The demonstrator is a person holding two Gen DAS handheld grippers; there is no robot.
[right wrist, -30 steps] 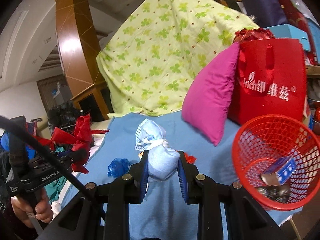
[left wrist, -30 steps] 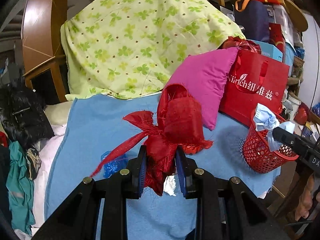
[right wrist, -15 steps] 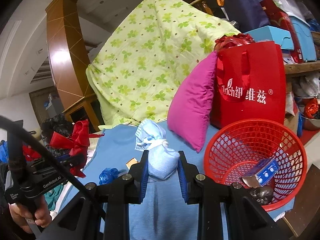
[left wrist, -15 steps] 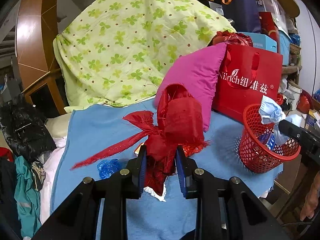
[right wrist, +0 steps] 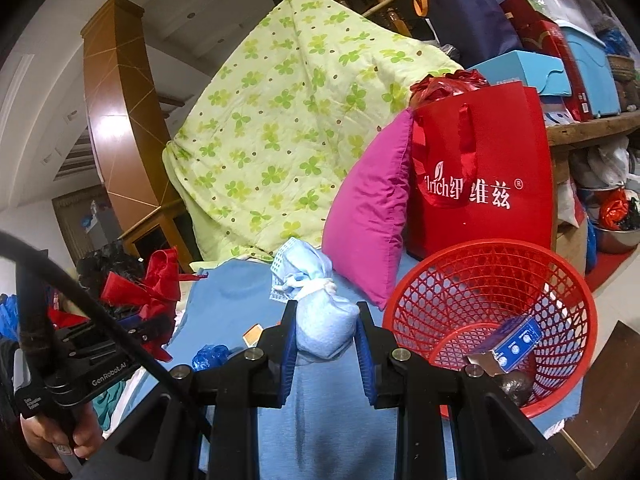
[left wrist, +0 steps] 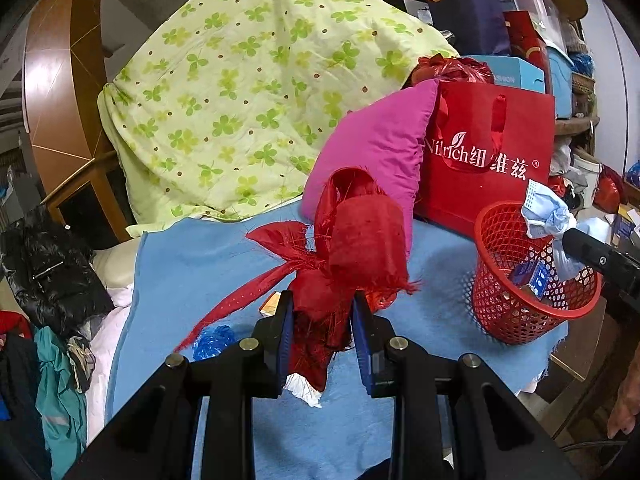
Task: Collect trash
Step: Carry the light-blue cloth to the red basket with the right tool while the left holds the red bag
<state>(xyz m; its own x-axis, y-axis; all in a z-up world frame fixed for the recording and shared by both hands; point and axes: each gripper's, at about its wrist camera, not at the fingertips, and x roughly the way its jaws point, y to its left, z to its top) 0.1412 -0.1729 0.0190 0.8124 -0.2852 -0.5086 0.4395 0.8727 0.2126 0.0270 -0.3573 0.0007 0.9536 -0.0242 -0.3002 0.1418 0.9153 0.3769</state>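
Note:
My left gripper point(left wrist: 322, 328) is shut on a bundle of frayed red fabric point(left wrist: 352, 240), held above the blue cloth point(left wrist: 192, 264). My right gripper point(right wrist: 326, 330) is shut on a wad of light blue face masks point(right wrist: 316, 312). In the left wrist view that wad point(left wrist: 546, 216) hangs over the rim of the red mesh basket point(left wrist: 520, 308). The basket point(right wrist: 492, 292) stands to the right of my right gripper and holds a small blue box point(right wrist: 512, 342) and a dark crumpled lump point(right wrist: 514, 386). The left gripper with its red bundle point(right wrist: 148, 284) shows at the left of the right wrist view.
A blue crumpled scrap point(left wrist: 214, 340) and a small orange card point(right wrist: 252, 336) lie on the blue cloth. Behind stand a pink pillow point(left wrist: 380, 148), a red gift bag point(left wrist: 488, 160) and a green clover quilt point(left wrist: 248, 100). Clothes point(left wrist: 52, 280) are heaped at the left. A hand point(right wrist: 48, 440) grips the left handle.
Both grippers have carried their loads rightward towards the red basket. The basket now looms larger and closer in both views. Neither grip has altered.

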